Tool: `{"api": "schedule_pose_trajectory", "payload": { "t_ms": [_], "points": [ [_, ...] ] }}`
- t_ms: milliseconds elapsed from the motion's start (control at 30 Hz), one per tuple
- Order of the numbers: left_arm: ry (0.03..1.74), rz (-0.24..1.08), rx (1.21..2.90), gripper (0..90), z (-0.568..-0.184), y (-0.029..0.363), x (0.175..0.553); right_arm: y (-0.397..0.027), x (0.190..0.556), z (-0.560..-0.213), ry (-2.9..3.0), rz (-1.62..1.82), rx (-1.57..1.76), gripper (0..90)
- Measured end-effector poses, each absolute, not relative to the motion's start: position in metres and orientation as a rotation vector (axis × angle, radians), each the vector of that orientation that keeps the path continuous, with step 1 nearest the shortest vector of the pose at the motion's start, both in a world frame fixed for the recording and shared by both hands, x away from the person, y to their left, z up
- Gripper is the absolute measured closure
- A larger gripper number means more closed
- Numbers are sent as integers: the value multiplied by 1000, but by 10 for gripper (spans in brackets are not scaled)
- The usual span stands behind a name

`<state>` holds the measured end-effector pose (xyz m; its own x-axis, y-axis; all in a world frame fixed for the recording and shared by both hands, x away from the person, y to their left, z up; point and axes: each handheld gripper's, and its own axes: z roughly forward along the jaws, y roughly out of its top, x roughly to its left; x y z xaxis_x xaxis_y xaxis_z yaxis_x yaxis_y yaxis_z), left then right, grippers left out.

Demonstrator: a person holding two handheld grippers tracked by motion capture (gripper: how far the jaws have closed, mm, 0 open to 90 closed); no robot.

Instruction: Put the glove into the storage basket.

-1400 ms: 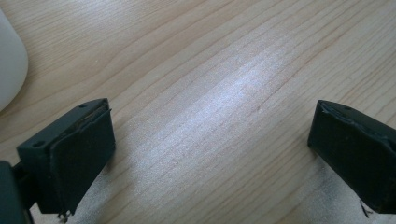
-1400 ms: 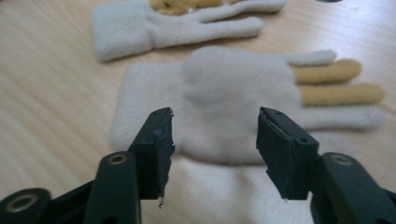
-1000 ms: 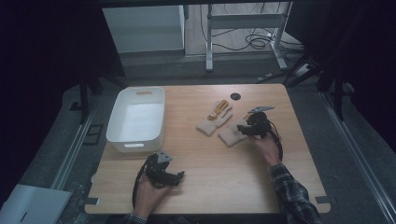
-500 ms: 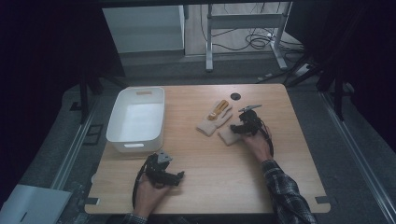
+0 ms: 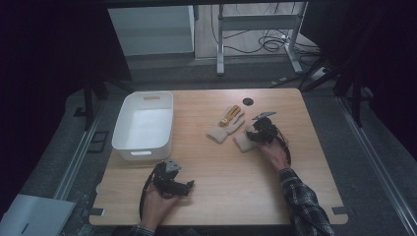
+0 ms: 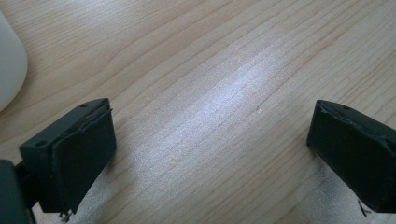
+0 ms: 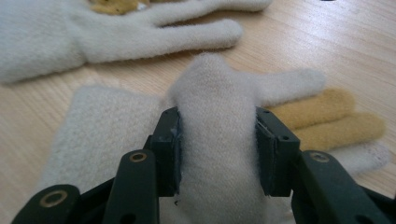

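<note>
Right gripper (image 7: 218, 154), jaws just closing, clamps cream woollen glove (image 7: 219, 140); second cream glove (image 5: 223, 129) at 10 o'clock; left gripper (image 6: 210, 154) spread apart over bare wooden table (image 6: 224, 70).

Between the right hand-held gripper's (image 7: 217, 156) matt black plastic jaws, a fuzzy cream knit glove (image 7: 219, 140); beneath it, the counter (image 7: 327, 42) of smooth, faintly glossy grained wood.
</note>
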<state>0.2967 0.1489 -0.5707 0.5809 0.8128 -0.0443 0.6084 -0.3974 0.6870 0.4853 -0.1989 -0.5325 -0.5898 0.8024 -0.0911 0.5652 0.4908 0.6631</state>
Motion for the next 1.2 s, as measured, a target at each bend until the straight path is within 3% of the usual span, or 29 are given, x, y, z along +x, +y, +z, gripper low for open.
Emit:
{"api": "schedule_pose_trajectory", "payload": {
  "t_ms": [567, 933, 1000, 1100, 1200],
  "points": [
    [1124, 394, 2146, 13, -571, 149, 297, -202, 434, -489, 2467, 1003, 914, 556],
    [1126, 394, 2142, 14, -571, 149, 297, -171, 379, -504, 2637, 1085, 719, 540],
    [1126, 394, 2142, 13, -571, 149, 297, -164, 373, -517, 2673, 1088, 713, 512],
    [1126, 394, 2142, 13, -571, 149, 297, -160, 371, -533, 2725, 1065, 719, 396],
    [1126, 394, 2142, 13, -571, 149, 297, -163, 370, -532, 2728, 1127, 745, 355]
  ]
}}
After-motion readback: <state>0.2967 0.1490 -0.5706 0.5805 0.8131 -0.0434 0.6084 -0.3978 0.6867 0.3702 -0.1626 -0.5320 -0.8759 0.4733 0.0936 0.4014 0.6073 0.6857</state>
